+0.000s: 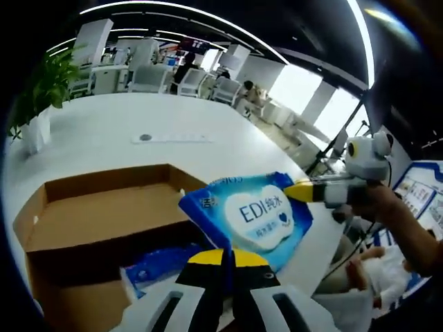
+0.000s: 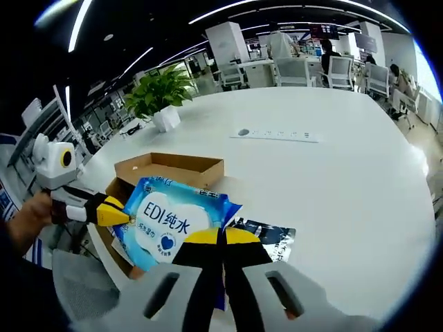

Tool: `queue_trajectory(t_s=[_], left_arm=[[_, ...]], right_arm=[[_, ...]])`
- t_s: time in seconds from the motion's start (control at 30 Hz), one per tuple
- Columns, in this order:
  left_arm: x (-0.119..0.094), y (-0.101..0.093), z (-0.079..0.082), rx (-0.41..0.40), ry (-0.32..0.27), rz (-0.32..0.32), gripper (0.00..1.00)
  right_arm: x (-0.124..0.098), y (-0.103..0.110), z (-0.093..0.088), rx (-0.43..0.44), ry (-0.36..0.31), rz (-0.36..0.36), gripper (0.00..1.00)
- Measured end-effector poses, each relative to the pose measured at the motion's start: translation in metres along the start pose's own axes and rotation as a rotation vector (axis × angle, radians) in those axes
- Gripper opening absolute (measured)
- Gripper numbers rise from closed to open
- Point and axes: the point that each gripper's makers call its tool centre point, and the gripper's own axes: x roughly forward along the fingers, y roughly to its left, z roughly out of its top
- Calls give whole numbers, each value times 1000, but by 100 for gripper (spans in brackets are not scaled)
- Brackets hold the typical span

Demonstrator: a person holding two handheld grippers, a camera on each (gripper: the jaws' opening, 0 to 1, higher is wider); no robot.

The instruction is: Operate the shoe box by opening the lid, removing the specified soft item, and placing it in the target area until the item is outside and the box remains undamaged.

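Both grippers pinch the same blue wet-wipes pack point(image 1: 252, 214), lifted clear of the open shoe box point(image 1: 104, 214). The left gripper point(image 1: 227, 261) is closed on the pack's near edge, its yellow-tipped jaws pressed together. The right gripper point(image 1: 299, 191) clamps the far corner ahead of it. Holding opposite edges likely keeps the soft pack flat and taut rather than sagging. In the right gripper view, the pack point(image 2: 169, 221) sits just ahead of the right gripper point(image 2: 221, 238), with the box point(image 2: 169, 169) beyond it on the white desk point(image 2: 332, 187). The lid is already open; placing the pack outside remains.
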Motion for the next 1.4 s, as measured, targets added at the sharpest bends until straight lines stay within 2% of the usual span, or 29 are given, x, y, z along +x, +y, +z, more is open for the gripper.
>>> queue_trajectory(t_s=[0.37,0.77,1.1,1.4], left_arm=[[24,-18,1,15,21,-34,1],[49,-31,-3,34,64,-57,1],[64,-25,-7,56,107,-35,1],[74,-13,-5,92,139,1,0]], right_arm=[[-11,-26,-4,16,1,-36,0],[-9,-58,-14,38,22,-70,0],[0,-64,-30,48,57,-83,0],[24,-70,-39,40,79,-90,0]])
